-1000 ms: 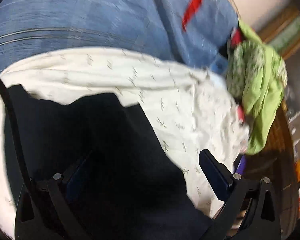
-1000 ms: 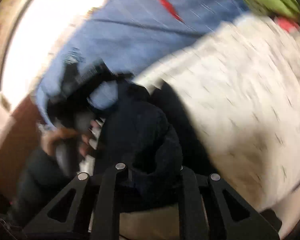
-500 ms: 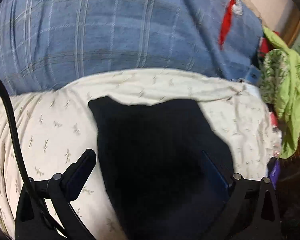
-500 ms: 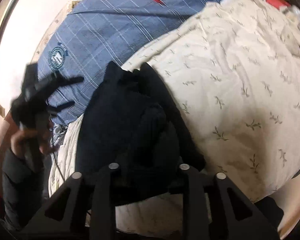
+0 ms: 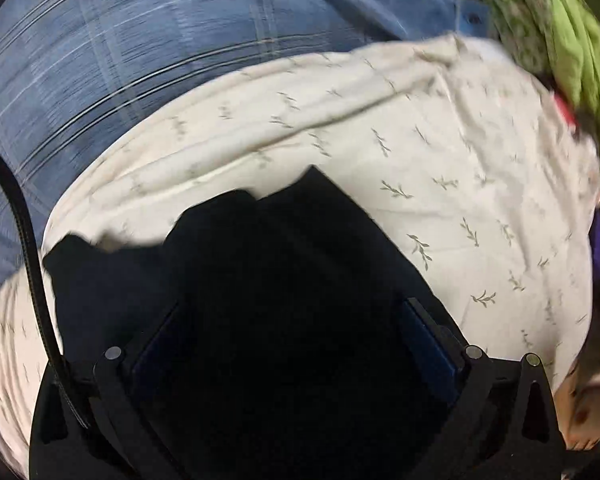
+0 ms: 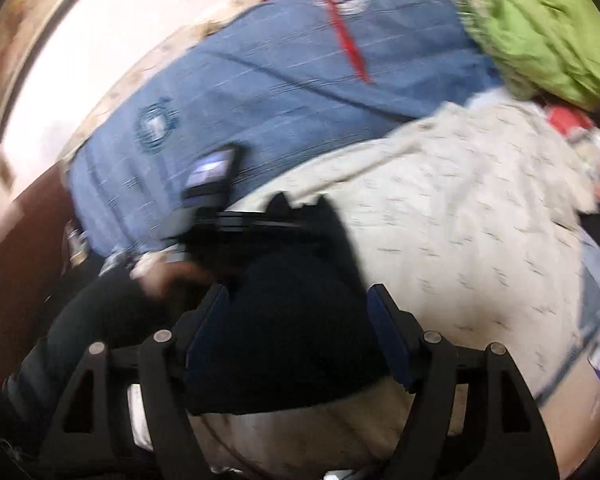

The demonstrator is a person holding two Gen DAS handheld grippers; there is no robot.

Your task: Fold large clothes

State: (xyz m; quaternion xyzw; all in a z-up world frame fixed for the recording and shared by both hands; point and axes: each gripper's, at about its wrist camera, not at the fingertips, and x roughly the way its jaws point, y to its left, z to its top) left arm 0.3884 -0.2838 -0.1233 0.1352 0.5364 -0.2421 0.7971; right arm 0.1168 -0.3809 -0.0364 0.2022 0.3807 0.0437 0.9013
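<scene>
A black garment (image 5: 284,280) lies bunched on a cream leaf-print sheet (image 5: 440,168). In the left wrist view my left gripper (image 5: 296,344) stands wide open with the black cloth lying between its blue pads. In the right wrist view the same black garment (image 6: 300,320) fills the gap of my right gripper (image 6: 298,332), whose jaws stand apart around the bundle. The left gripper and the hand holding it show in the right wrist view (image 6: 216,200), at the garment's far left edge.
A blue plaid blanket (image 5: 148,52) with a red strap (image 6: 340,28) covers the bed behind the sheet. A green floral garment (image 5: 548,40) is heaped at the right. A black cable (image 5: 24,240) runs along the left. A pale wall (image 6: 100,60) stands behind the bed.
My right gripper's jaws have opened from their shut grip on the black bundle. My left gripper has moved in over the garment, its left pad now sunk in the cloth. Both views are motion-blurred.
</scene>
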